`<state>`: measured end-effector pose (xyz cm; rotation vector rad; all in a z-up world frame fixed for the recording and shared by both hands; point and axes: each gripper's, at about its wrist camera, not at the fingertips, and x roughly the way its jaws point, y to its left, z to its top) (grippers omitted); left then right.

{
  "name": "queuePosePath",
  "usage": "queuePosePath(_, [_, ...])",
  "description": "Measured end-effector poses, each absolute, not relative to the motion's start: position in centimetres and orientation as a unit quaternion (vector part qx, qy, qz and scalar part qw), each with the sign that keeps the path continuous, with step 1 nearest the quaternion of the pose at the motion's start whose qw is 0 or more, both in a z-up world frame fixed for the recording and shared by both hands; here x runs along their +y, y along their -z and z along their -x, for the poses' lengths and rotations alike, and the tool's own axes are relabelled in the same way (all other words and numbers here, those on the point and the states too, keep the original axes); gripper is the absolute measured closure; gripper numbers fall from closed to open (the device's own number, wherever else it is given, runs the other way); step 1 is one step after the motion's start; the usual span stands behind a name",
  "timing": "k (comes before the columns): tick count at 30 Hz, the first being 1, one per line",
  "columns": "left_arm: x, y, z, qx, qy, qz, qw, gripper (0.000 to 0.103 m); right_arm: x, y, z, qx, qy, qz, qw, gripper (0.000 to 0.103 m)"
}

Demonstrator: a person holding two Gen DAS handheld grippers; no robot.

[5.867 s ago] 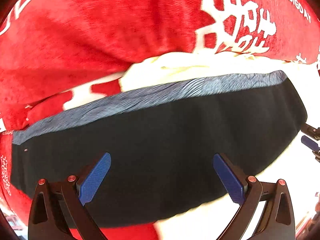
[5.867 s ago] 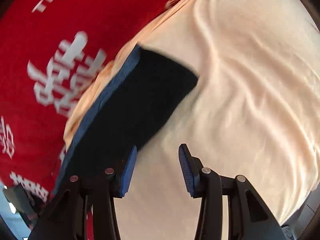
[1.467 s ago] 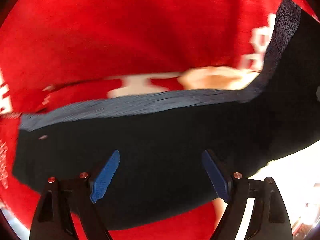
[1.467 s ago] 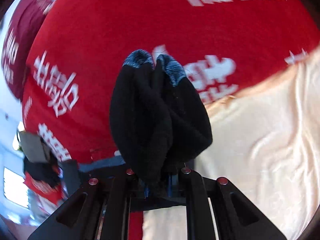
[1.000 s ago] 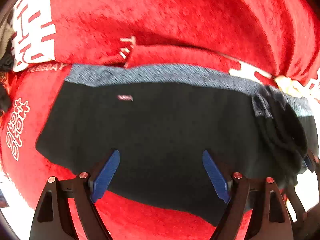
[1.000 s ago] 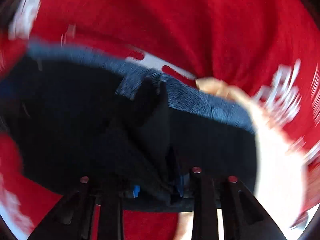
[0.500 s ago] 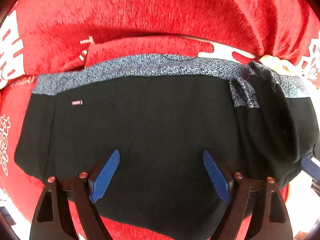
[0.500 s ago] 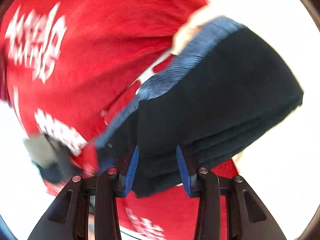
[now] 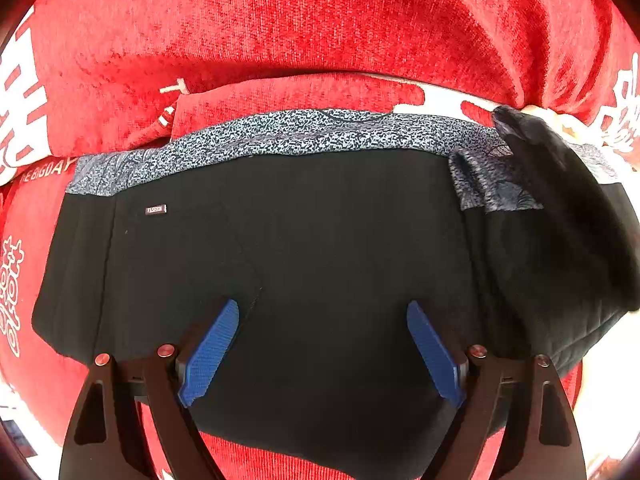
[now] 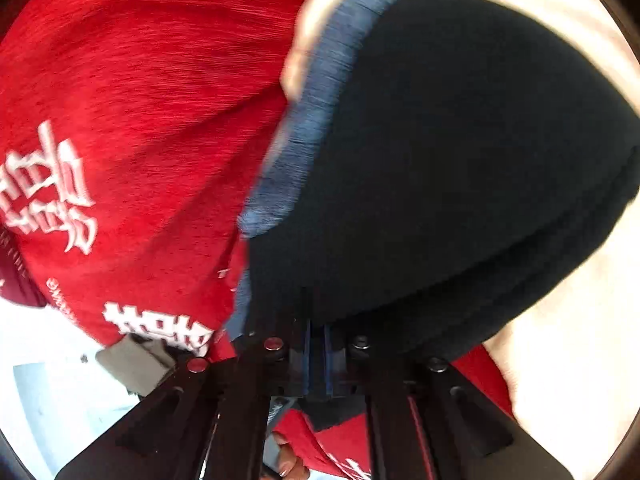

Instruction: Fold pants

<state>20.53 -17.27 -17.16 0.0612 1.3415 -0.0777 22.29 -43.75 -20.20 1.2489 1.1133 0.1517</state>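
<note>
On red cloth [image 9: 320, 32]: pants [image 9: 320, 240] folded; left gripper [image 9: 322, 344] jaws spread, right gripper [image 10: 317, 344] jaws pinching pants.

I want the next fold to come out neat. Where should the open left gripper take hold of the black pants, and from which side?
Probably the near hem of the black pants, where the left gripper already hovers open. Come in low from the near side: that edge lies flat and free on the red cloth, while the far edge is the thick patterned waistband and the right end is already bunched.
</note>
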Motion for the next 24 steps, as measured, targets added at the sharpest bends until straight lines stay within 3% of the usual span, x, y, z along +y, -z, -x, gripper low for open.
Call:
queuePosePath(3, [-17.2, 17.2, -20.6, 0.621, 0.032, -0.029, 0.783, 0.016, -42.2, 17.9, -21.5, 0.516, -0.098, -0.49, 0.695, 0.098])
queuePosePath(10, [-15.8, 15.0, -21.1, 0.624, 0.003, -0.014, 0.781, 0.016, -38.9, 21.9, -21.3, 0.583, -0.084, -0.427, 0.687, 0.097])
queuePosePath(13, [-15.9, 13.6, -21.5, 0.621, 0.005, -0.021, 0.784, 0.016, -38.8, 19.0, -21.8, 0.61, -0.127, -0.37, 0.689, 0.073])
queuePosePath(14, [-16.3, 13.0, -21.8, 0.618, 0.007, -0.021, 0.786, 0.016, -39.5, 17.7, -21.4, 0.61, -0.153, -0.351, 0.693, 0.057])
queuePosePath(15, [-16.5, 12.6, -22.0, 0.614, 0.009, -0.02, 0.789, 0.016, -40.4, 16.1, -21.3, 0.598, -0.178, -0.338, 0.705, 0.049])
queuePosePath(19, [-19.4, 11.3, -23.2, 0.603, 0.026, -0.014, 0.797, 0.016, -47.7, 11.8, -22.3, 0.526, -0.149, -0.306, 0.78, 0.039])
queuePosePath(23, [-24.0, 11.0, -24.2, 0.599, 0.063, -0.008, 0.798, 0.016, -55.3, 16.0, -25.6, 0.533, -0.067, -0.36, 0.763, 0.039])
queuePosePath(24, [-25.3, 11.1, -24.4, 0.6, 0.073, -0.007, 0.797, 0.016, -56.2, 17.9, -26.2, 0.543, -0.069, -0.383, 0.744, 0.044])
